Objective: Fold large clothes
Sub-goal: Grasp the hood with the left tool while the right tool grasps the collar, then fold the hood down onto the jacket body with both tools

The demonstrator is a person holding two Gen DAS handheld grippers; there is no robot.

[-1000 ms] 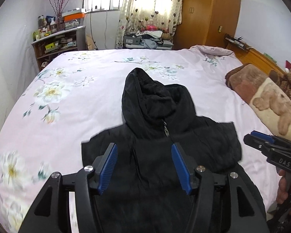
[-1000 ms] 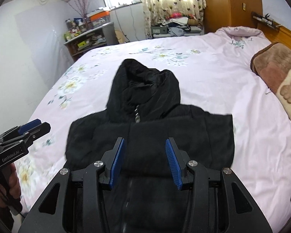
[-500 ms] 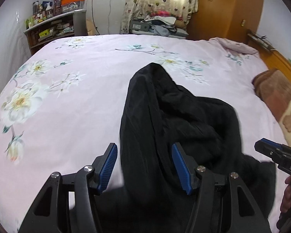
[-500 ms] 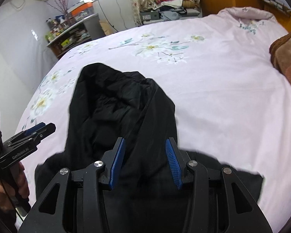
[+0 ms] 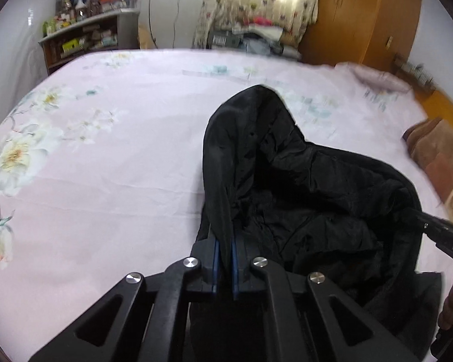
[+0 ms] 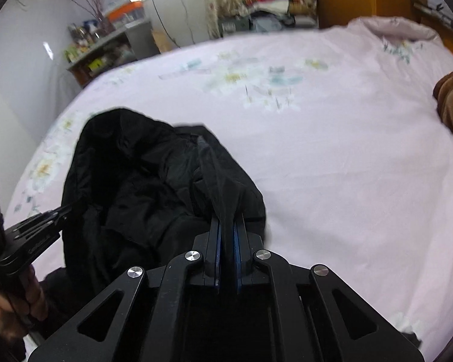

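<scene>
A black hooded jacket (image 5: 302, 187) lies bunched on the pink floral bed (image 5: 105, 166). My left gripper (image 5: 225, 250) is shut on the left edge of its hood. My right gripper (image 6: 226, 241) is shut on the hood's right edge, and the jacket (image 6: 142, 187) sags between the two. The right gripper (image 5: 438, 235) also shows at the right of the left wrist view, and the left gripper (image 6: 36, 226) at the left of the right wrist view. The jacket's lower body is hidden under the grippers.
A brown bear-print blanket (image 5: 438, 154) lies at the bed's right side. A cluttered shelf (image 5: 84, 39), a curtained window (image 5: 256, 0) and a wooden wardrobe (image 5: 362, 15) stand beyond the far edge of the bed.
Both grippers moved forward over the flat jacket to the hood and shut on its two edges. The hood is now lifted and bunched between them.
</scene>
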